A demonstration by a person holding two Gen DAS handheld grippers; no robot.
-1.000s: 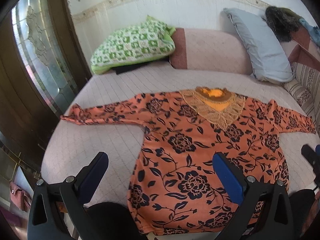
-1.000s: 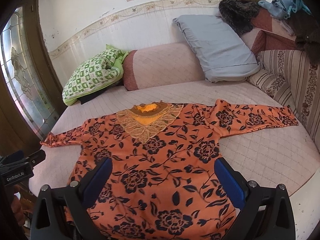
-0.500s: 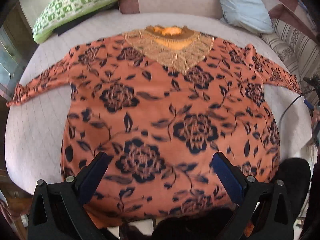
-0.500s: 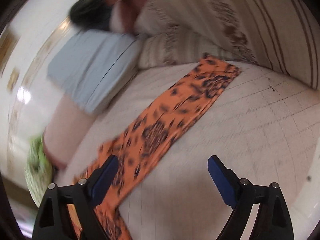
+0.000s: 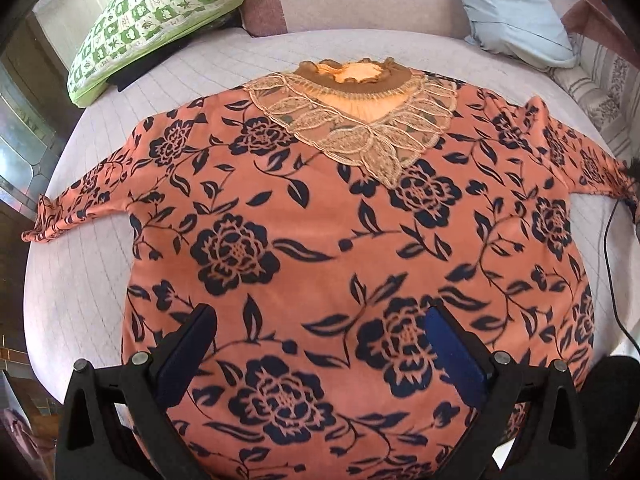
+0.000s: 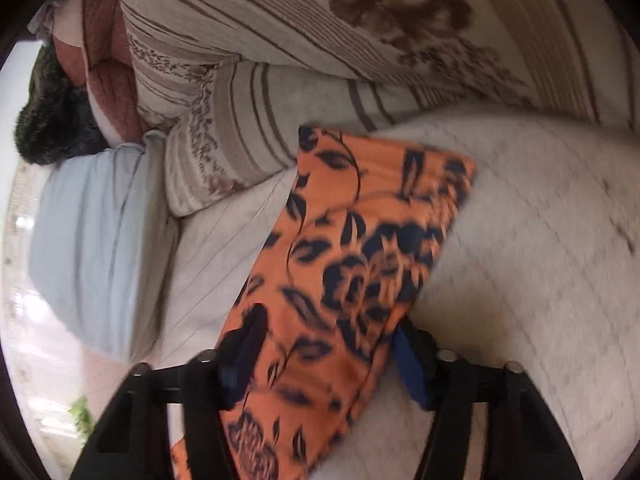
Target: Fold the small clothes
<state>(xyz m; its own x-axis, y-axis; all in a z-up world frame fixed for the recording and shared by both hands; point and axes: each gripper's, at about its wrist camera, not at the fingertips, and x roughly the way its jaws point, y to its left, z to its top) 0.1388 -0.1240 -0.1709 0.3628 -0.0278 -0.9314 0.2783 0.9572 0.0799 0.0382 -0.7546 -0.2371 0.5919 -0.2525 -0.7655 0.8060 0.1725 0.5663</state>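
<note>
An orange blouse (image 5: pixel 320 248) with dark blue flowers and a beige lace collar (image 5: pixel 360 120) lies spread flat on a pale quilted bed (image 5: pixel 72 288), both sleeves stretched out sideways. My left gripper (image 5: pixel 320 344) is open and hovers above the lower body of the blouse. In the right wrist view the blouse's right sleeve (image 6: pixel 352 260) lies between the fingers of my right gripper (image 6: pixel 324 360), whose jaws straddle the sleeve with a gap on each side. The view is blurred.
A green checked pillow (image 5: pixel 152 20) and a light blue pillow (image 5: pixel 508 12) lean at the head of the bed. Striped floral cushions (image 6: pixel 320 60) lie just beyond the sleeve end. A black cable (image 5: pixel 612 264) hangs at the right edge.
My left gripper moved forward over the blouse's body. My right gripper swung to the right sleeve and came down around it, its jaws narrowing.
</note>
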